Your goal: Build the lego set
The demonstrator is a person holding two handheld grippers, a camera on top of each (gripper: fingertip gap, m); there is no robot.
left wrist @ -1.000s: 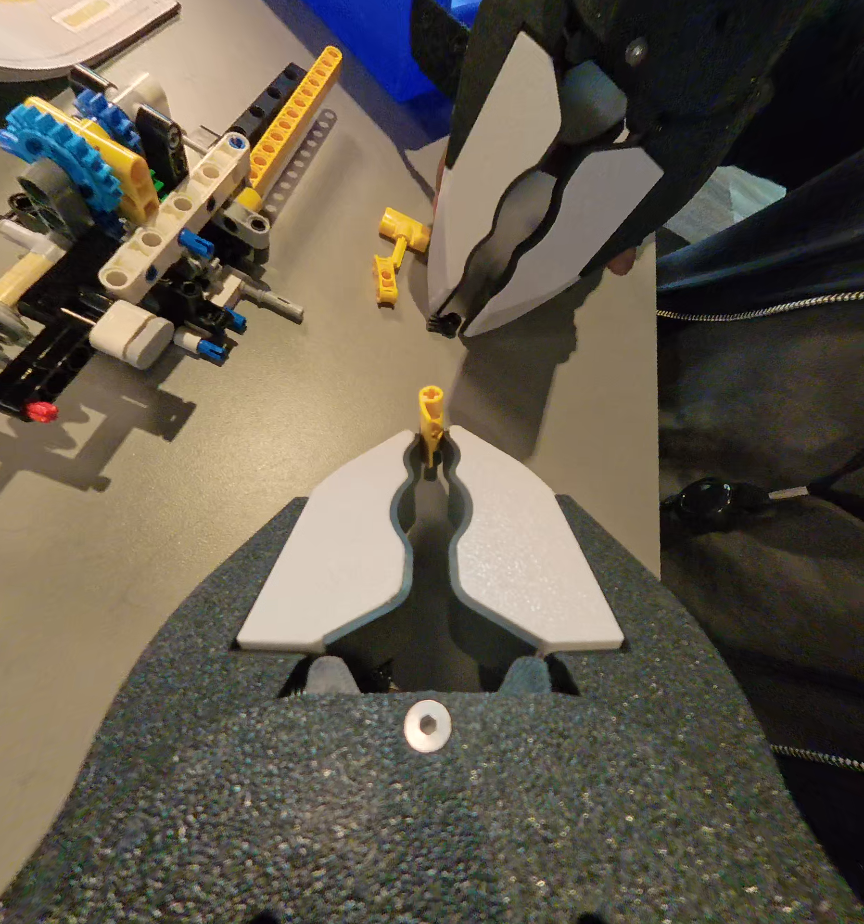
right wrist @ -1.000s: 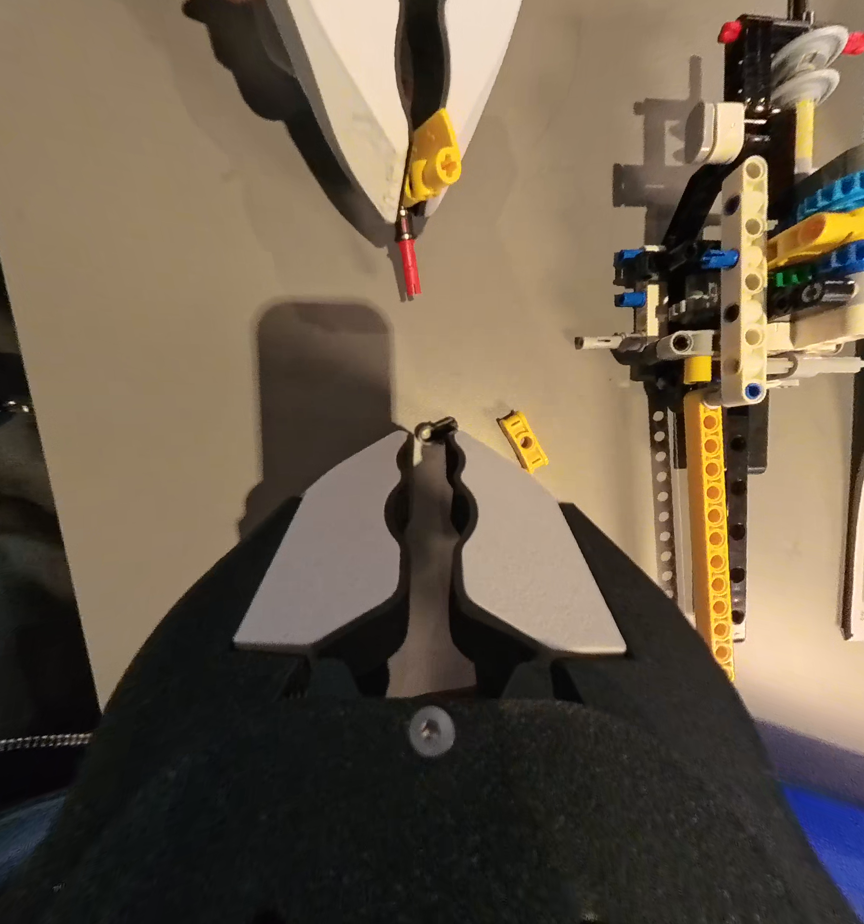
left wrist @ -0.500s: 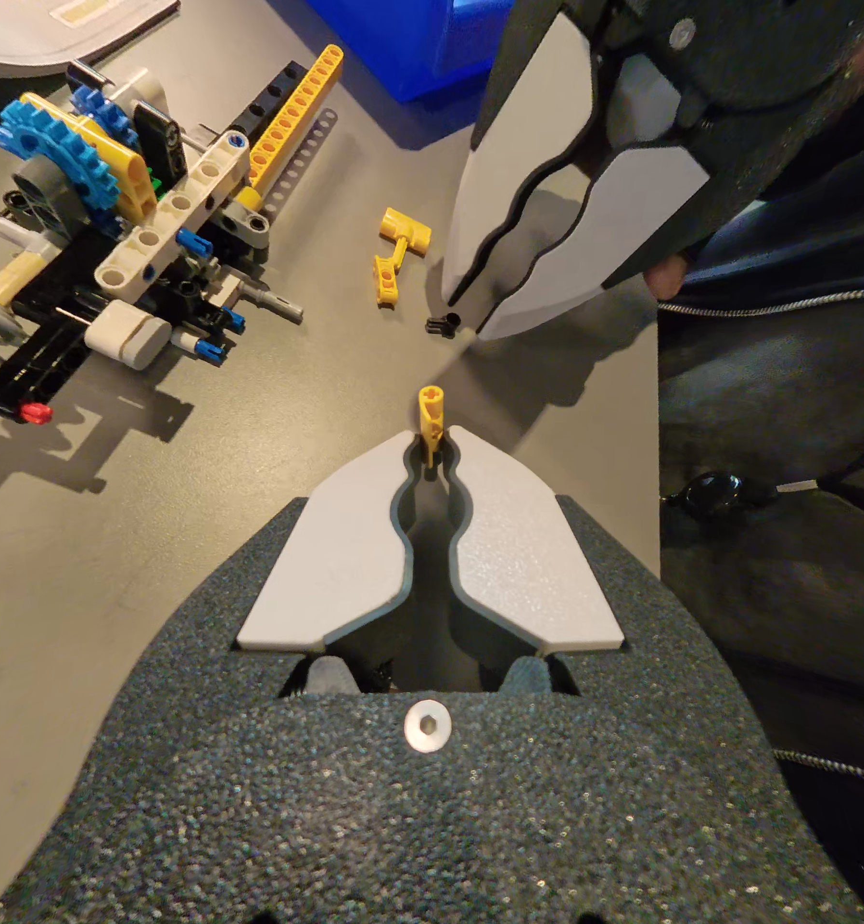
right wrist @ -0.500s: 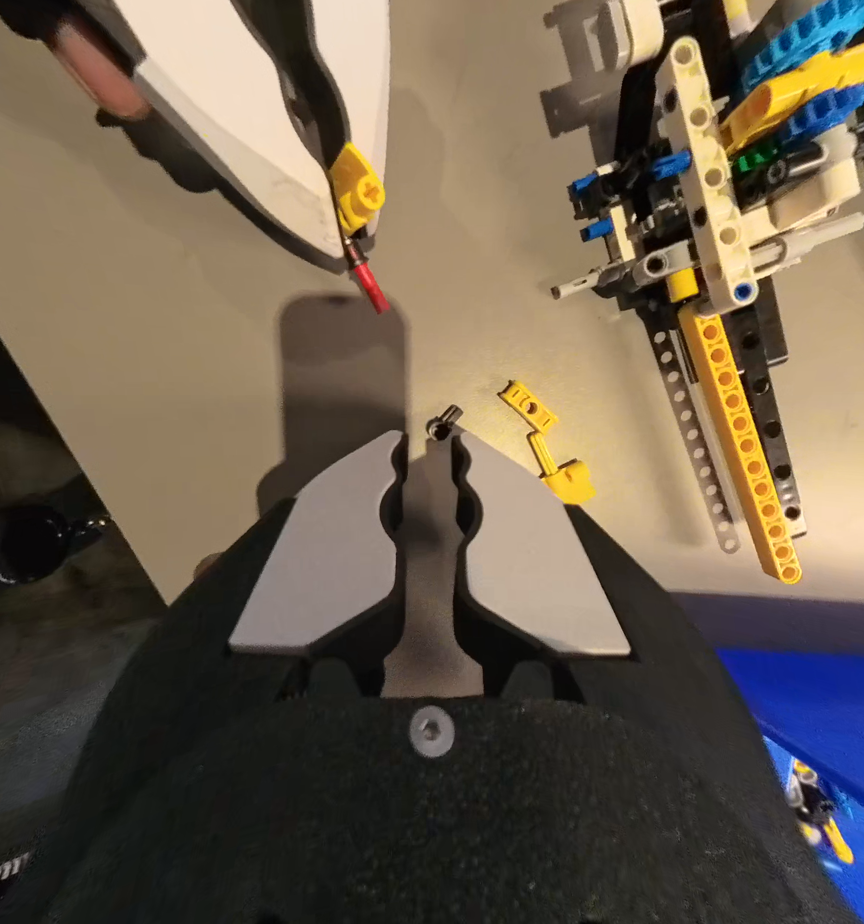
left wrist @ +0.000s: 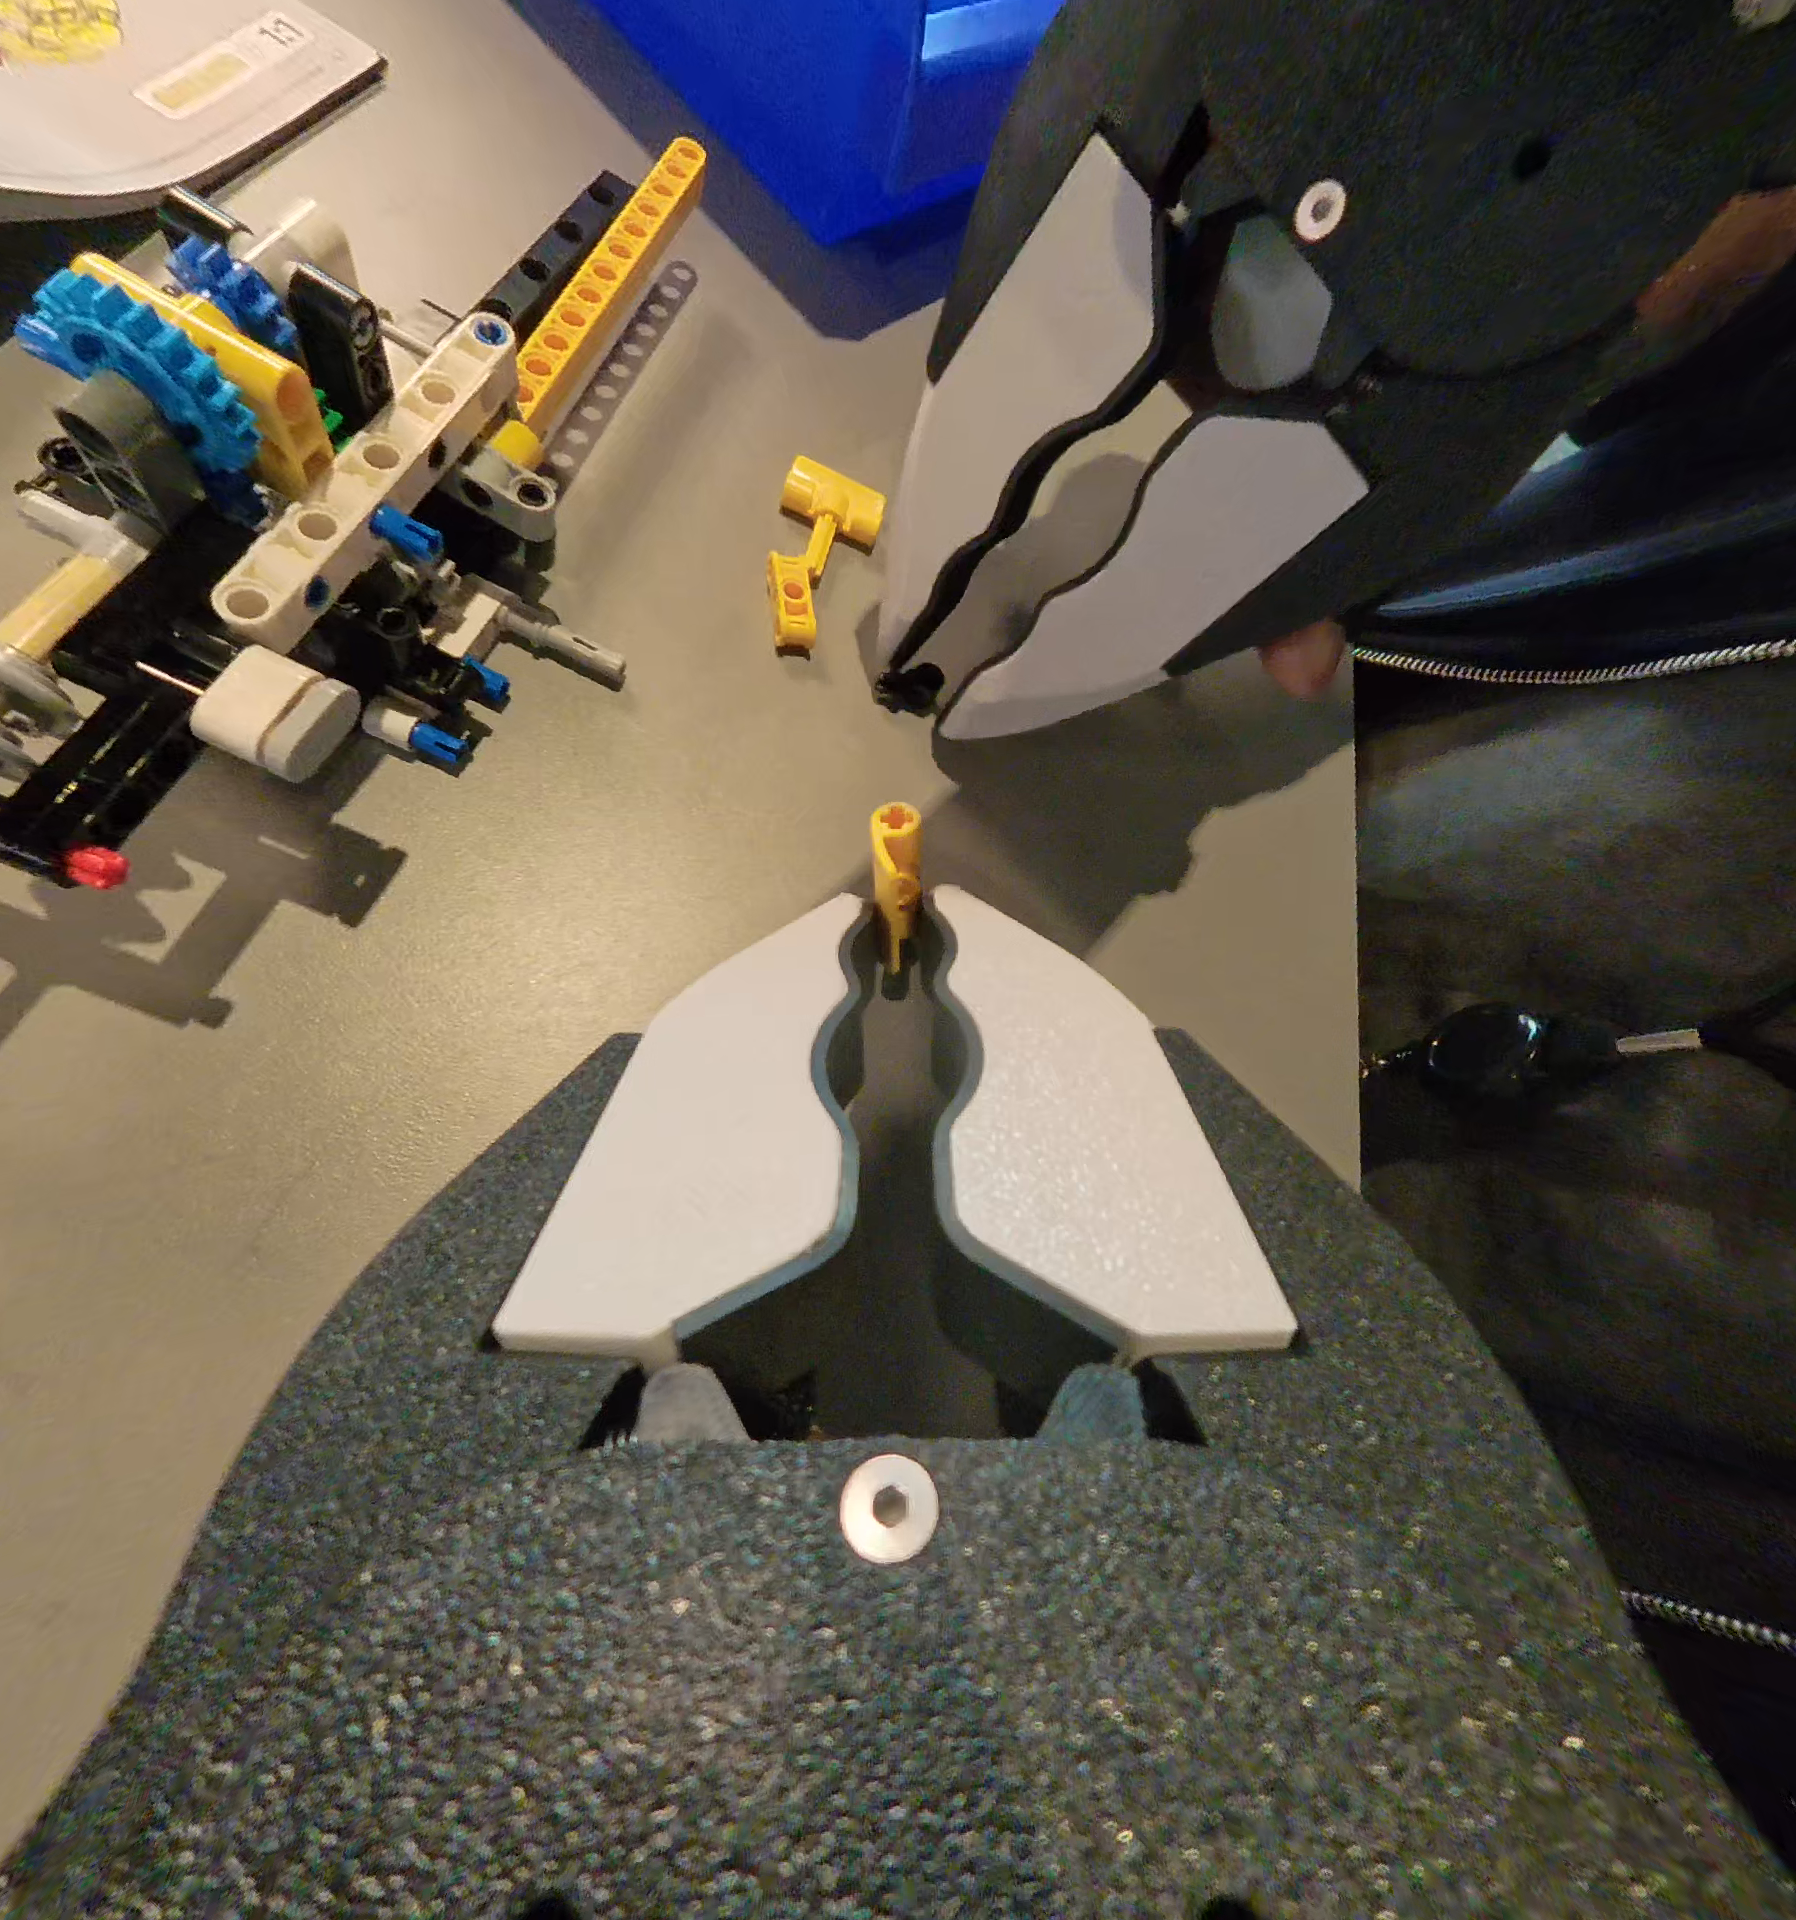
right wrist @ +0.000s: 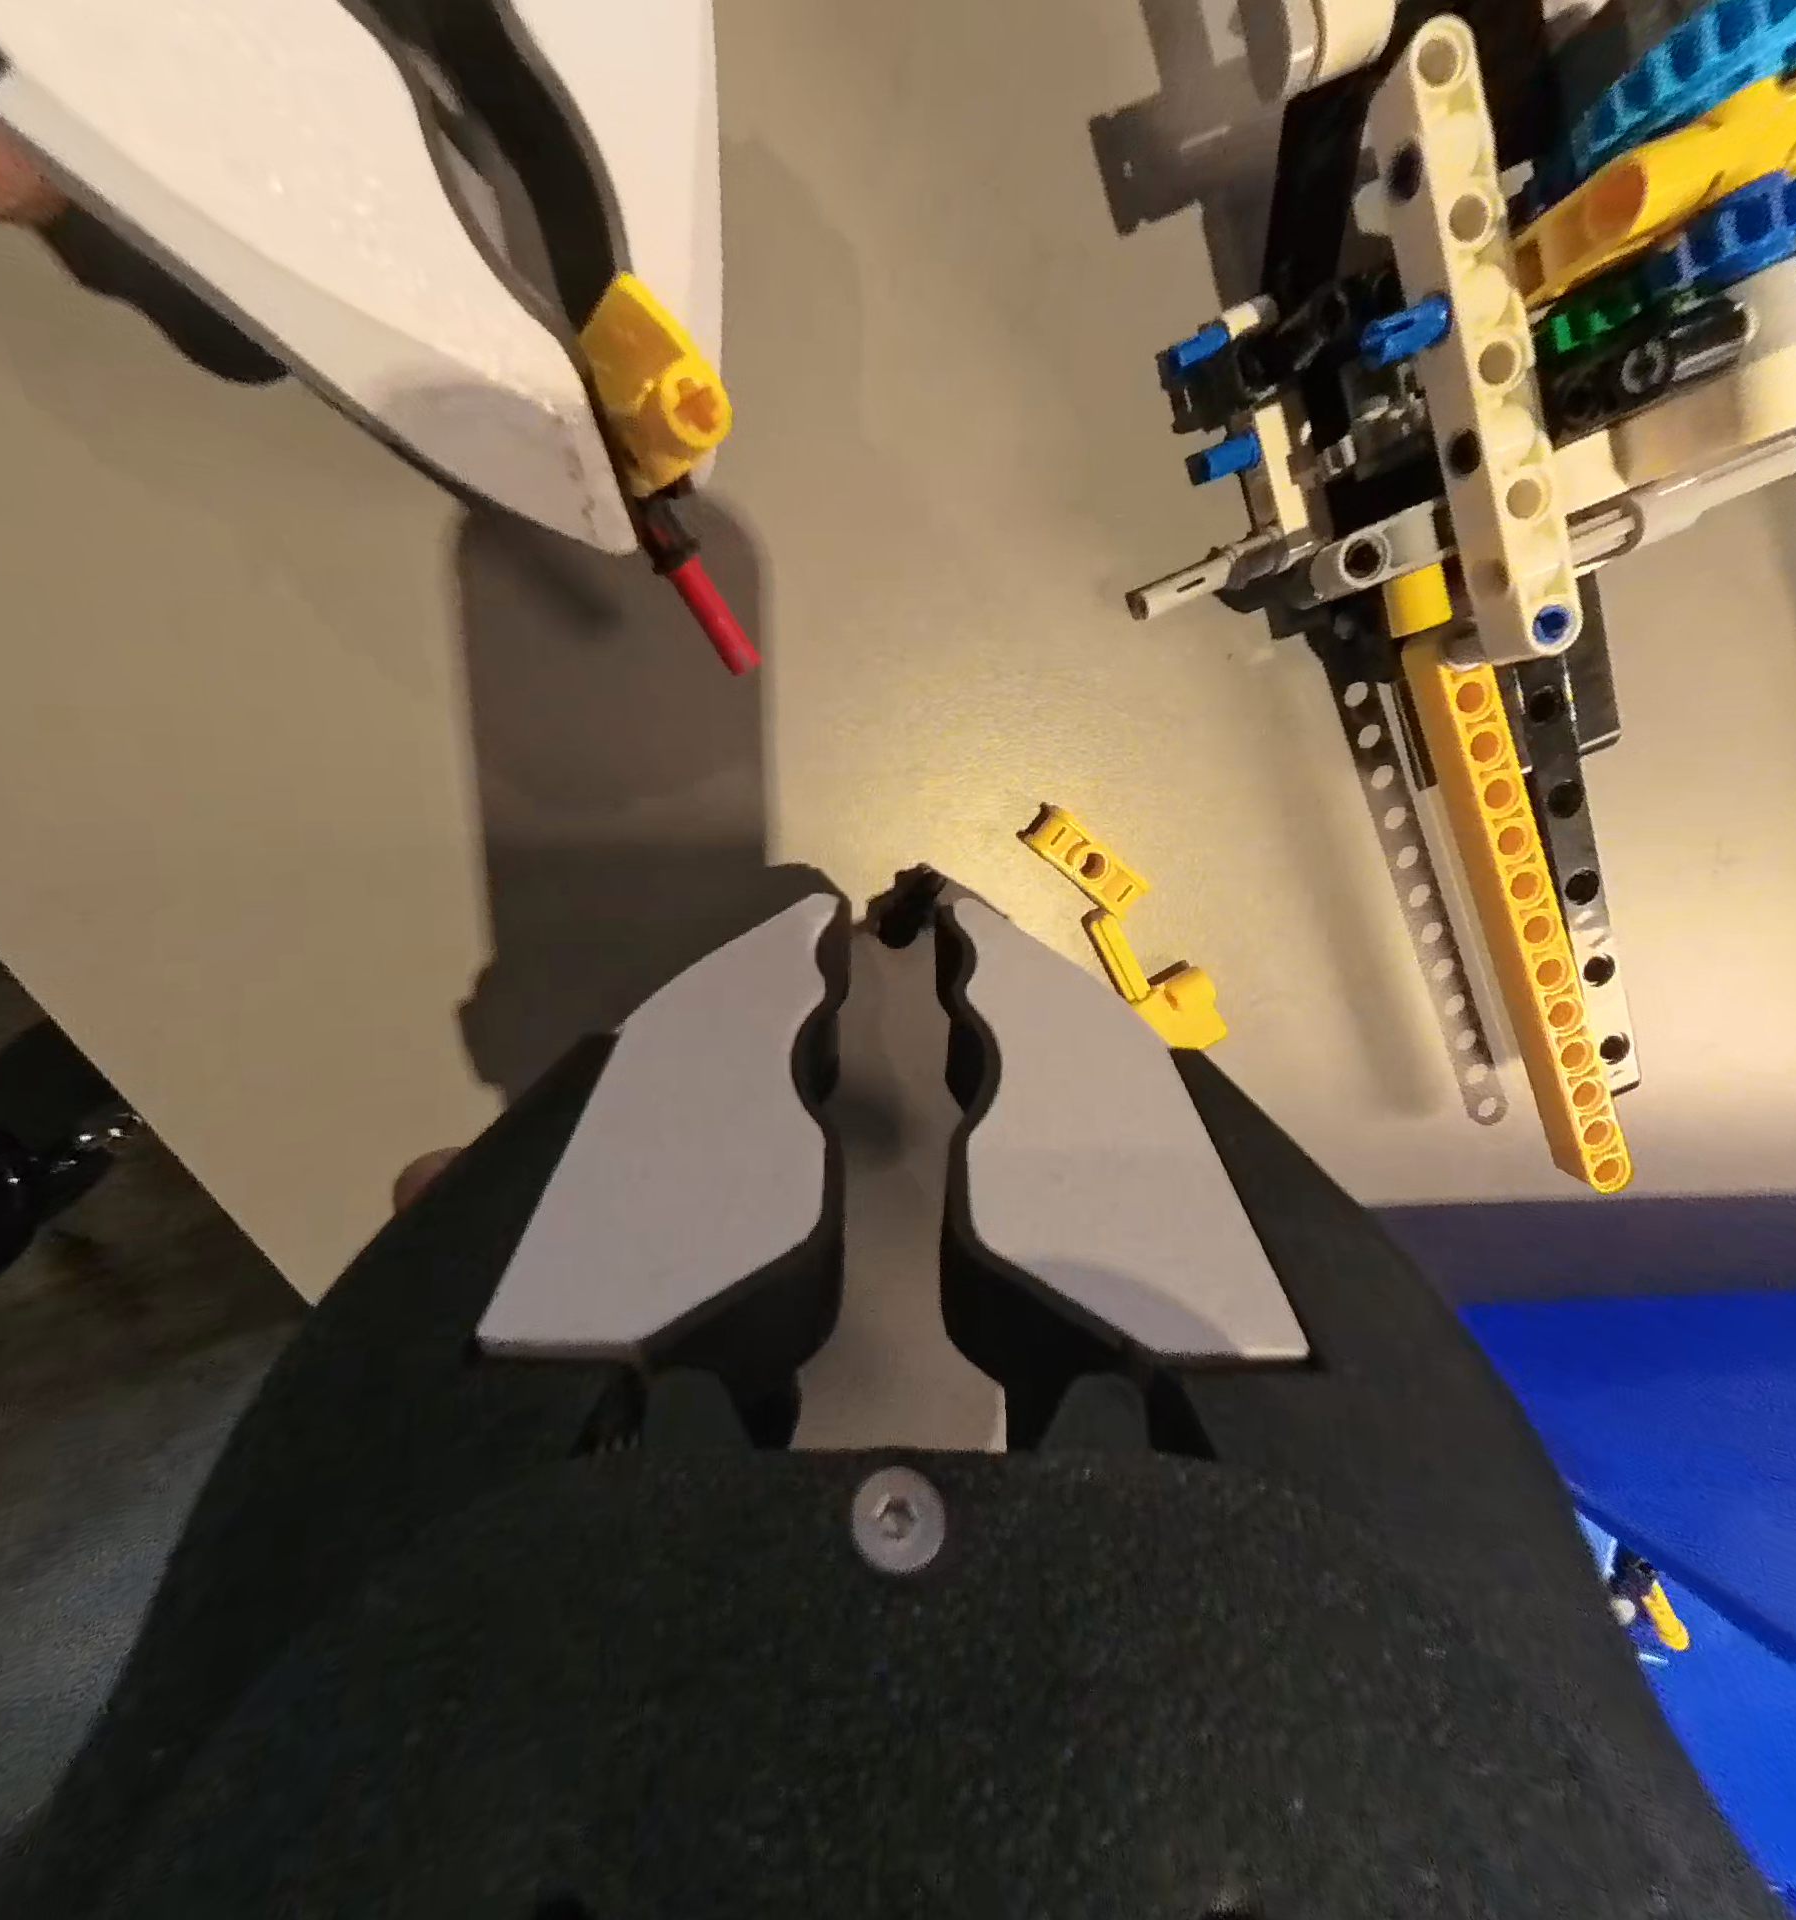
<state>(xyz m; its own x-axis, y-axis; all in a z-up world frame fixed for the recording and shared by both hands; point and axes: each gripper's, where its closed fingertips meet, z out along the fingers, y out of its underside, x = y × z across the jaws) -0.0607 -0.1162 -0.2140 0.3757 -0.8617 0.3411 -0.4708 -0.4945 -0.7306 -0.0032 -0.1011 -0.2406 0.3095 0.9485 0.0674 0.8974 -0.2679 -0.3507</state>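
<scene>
My left gripper [left wrist: 894, 920] is shut on a small yellow connector [left wrist: 894, 852] and holds it above the grey table. In the right wrist view that connector [right wrist: 665, 400] has a black pin and a red axle [right wrist: 712, 623] sticking out below it, at the tips of the left gripper [right wrist: 645, 499]. My right gripper [right wrist: 899, 909] has its tips down on the table, closed around a small black pin [right wrist: 904, 914]. The same shows in the left wrist view, with the right gripper [left wrist: 920, 701] on the black pin [left wrist: 909, 686]. The partly built model [left wrist: 281, 499] stands to the left.
A loose yellow part [left wrist: 821, 551] lies between the model and the right gripper, also in the right wrist view [right wrist: 1122, 935]. A blue bin [left wrist: 821, 104] and an instruction booklet [left wrist: 94, 94] lie at the far side. The table edge [left wrist: 1356, 935] meets a person's dark jacket. About 7 centimetres separates my left fingertips from my right.
The right gripper held the black pin, opened and left it on the table, and has now closed around it again. The left gripper has kept still with the yellow connector.
</scene>
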